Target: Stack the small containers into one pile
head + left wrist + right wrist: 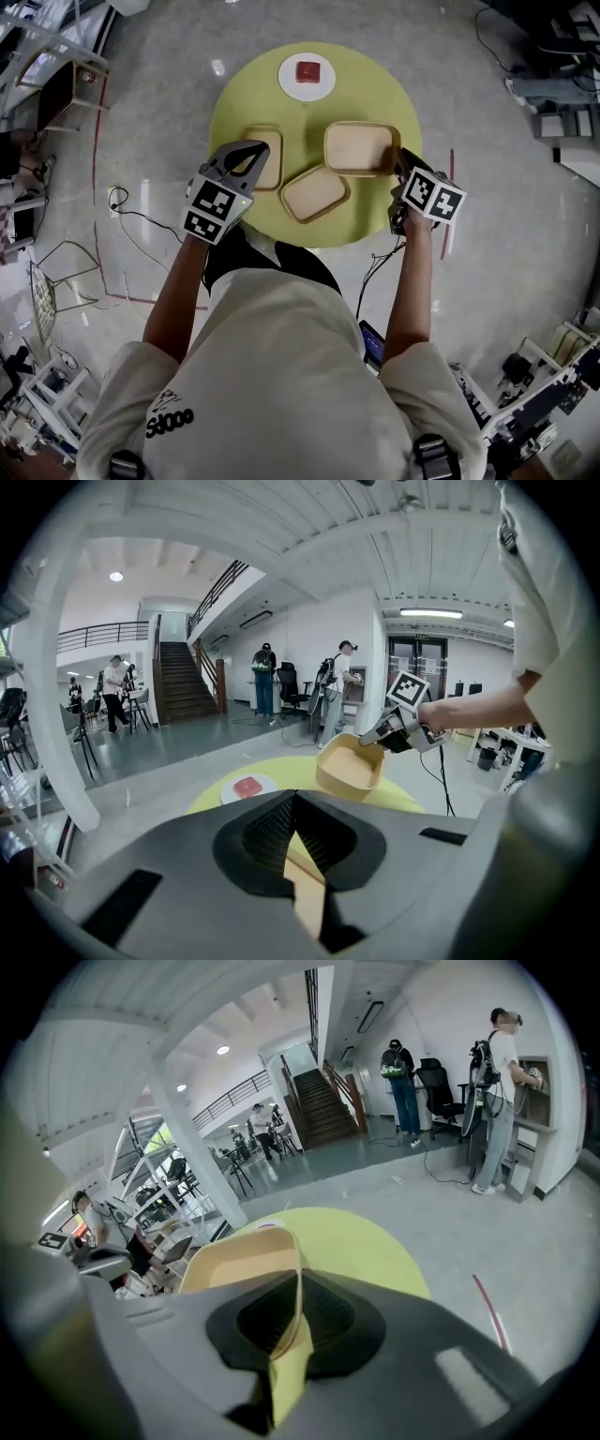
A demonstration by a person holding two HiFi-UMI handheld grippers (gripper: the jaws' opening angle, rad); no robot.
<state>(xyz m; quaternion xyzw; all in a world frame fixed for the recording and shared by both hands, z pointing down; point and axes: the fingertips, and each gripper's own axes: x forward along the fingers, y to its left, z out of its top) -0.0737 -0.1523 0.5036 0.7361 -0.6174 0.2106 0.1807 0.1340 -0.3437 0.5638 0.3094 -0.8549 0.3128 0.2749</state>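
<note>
**A:** Right gripper (401, 174), what is it doing?

**B:** It's gripping. The jaws are pinching the near-right rim of the held container (360, 147), with the thin tan wall running straight between the pads. From the left gripper view that container is hanging tilted and clear of the tabletop, open side up, nothing inside.

**A:** And the left gripper (251, 150)?

**B:** The jaws are meeting at the tips, with nothing between them. It's pointing away and downward, hovering over the left container (269, 159) without touching it, as far as the head view shows.

**A:** Where are the other containers sitting?

**B:** The left container is lying flat on the left part of the round table (370, 214). The middle container (314, 192) is lying nearer the person, turned at an angle, just beside the left one and just near-left of the held one. Whether their rims are touching, I cannot tell. All three are tan, shallow and round-cornered.

**A:** Anything farther out?

**B:** A white plate (289, 84) is sitting at the table's far edge, carrying a red block (308, 70), well apart from the containers. Beyond the table, a grey polished floor is showing, with a red tape line (450, 202) at the right.
</note>
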